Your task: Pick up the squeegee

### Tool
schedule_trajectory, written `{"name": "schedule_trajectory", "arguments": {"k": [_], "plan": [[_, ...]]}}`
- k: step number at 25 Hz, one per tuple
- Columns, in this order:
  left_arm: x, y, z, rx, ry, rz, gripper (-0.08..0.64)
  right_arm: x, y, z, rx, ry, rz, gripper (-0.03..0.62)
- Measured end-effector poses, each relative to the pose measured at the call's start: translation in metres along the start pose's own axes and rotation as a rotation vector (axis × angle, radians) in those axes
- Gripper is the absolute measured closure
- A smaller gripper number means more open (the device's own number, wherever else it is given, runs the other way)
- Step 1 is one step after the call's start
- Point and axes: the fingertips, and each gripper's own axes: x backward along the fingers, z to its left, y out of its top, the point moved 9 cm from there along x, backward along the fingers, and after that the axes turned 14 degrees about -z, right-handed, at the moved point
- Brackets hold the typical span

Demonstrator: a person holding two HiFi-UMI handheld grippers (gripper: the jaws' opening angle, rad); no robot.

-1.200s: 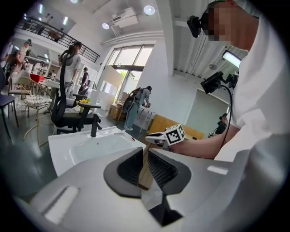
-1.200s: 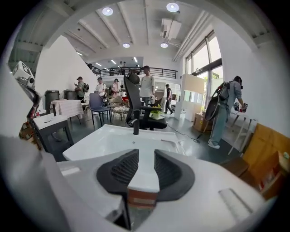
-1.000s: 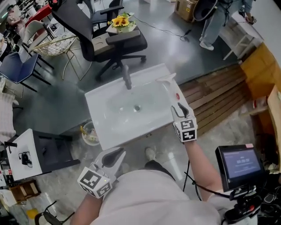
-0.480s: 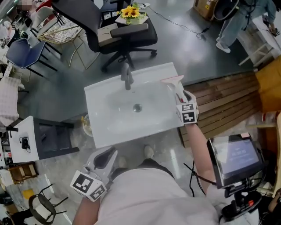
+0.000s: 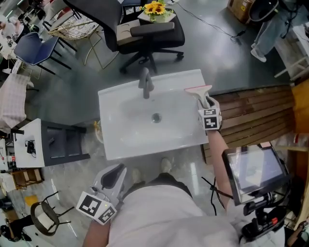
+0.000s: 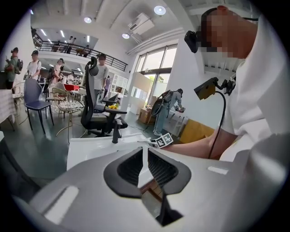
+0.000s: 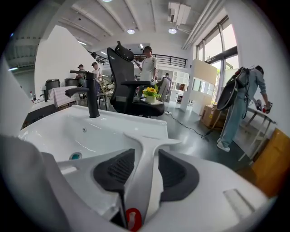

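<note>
A white squeegee (image 5: 198,90) with a pink blade edge lies on the right rim of the white sink (image 5: 120,140), its handle pointing toward me. My right gripper (image 5: 208,103) is down over that handle. In the right gripper view the handle (image 7: 147,145) runs between the two dark pads (image 7: 117,168), which stand wide with a slim gap on the right side, so the right gripper (image 7: 146,156) is open around it. My left gripper (image 5: 112,179) hangs below the sink's near edge, holding nothing. Its jaws (image 6: 145,152) are drawn together.
A dark faucet (image 5: 145,82) stands at the sink's back rim. Behind it is a black office chair (image 5: 145,34) bearing yellow flowers (image 5: 155,8). A wooden pallet (image 5: 256,111) lies to the right, a tablet screen (image 5: 251,171) near my right arm, and a dark stand (image 5: 63,142) to the left.
My right gripper has travelled along the sink's right rim to the squeegee and now straddles its handle. The left gripper has drifted slightly down and left.
</note>
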Motion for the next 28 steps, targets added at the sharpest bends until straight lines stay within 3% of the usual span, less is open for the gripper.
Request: {"name": "schedule_trajectory", "arguments": {"k": [8, 21, 28], "plan": [[0.01, 0.002, -0.003, 0.019, 0.045, 0.001, 0.518, -0.002, 0.004, -0.003, -0.004, -0.037, 0.021, 0.491], [0.0, 0.002, 0.004, 0.008, 0.026, -0.036, 0.518, 0.005, 0.005, -0.017, -0.012, -0.063, 0.01, 0.495], [0.056, 0.006, 0.02, 0.01, -0.022, -0.068, 0.518, 0.062, 0.029, 0.03, -0.011, -0.088, -0.009, 0.495]]}}
